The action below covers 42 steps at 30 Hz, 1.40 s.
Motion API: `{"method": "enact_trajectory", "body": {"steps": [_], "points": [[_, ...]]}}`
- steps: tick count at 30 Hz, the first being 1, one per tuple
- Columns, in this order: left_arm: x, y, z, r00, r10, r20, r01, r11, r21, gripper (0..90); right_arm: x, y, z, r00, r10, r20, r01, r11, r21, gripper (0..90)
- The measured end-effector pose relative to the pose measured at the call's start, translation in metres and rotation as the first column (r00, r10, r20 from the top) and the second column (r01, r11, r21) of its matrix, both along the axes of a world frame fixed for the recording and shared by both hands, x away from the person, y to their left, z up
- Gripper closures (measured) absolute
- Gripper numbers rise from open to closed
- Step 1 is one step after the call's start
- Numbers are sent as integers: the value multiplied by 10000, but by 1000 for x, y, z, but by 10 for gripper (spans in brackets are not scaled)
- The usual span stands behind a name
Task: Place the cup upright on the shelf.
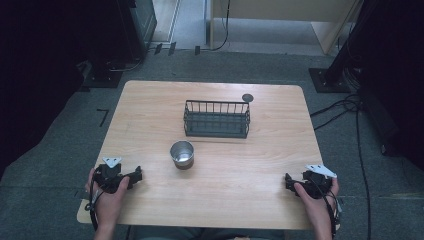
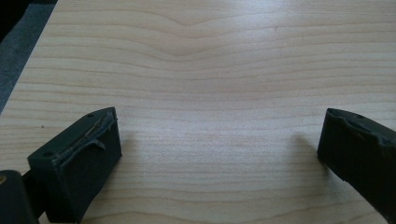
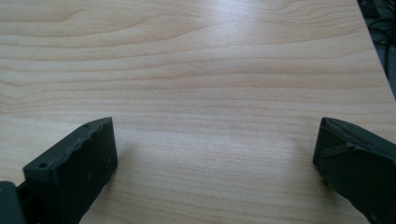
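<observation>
Table pale wood; grey carpet floor, cables at right.

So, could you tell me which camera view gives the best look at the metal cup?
The high view: the metal cup stands upright mid-table, in front of the wire basket, its open mouth visible. The left gripper view and right gripper view look along open jaws at bare table instead.

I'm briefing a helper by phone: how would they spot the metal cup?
On the wooden table, find the dark wire basket past the middle. The metal cup stands upright just in front of its left end, apart from it: round, shiny, open-topped, unlike the small flat dark disc behind the basket.
</observation>
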<state>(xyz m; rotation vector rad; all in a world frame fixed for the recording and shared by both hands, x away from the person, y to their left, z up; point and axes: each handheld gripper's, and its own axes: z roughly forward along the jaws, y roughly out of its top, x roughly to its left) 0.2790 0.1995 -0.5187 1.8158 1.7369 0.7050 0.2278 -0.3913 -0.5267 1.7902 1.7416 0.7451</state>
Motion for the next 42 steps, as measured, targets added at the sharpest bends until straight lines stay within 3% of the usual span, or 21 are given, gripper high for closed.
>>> {"method": "enact_trajectory", "body": {"steps": [4, 16, 21, 27, 42], "points": [[0, 0, 0, 10000, -1, -2, 1, 10000, -2, 0, 3, 9, 4, 9999, 111, -42, -111, 9999, -97, 1], [0, 0, 0, 10000, 2, 2, -2, 10000, -2, 0, 23, 42, 37, 9934, 949, 639, -986, 9934, 579, 0], [0, 0, 0, 10000, 0, 0, 0, 10000, -2, 0, 32, 66, 51, 9821, 1647, 911, -1717, 9823, 754, 0], [0, 0, 0, 10000, -1, -1, 1, 10000, -2, 0, 39, 89, 58, 9714, 2119, 1075, -2210, 9719, 814, 0], [0, 0, 0, 10000, 0, -1, 0, 10000, -3, 0, 54, 138, 67, 9405, 3172, 1221, -3272, 9421, 728, 0]]}}
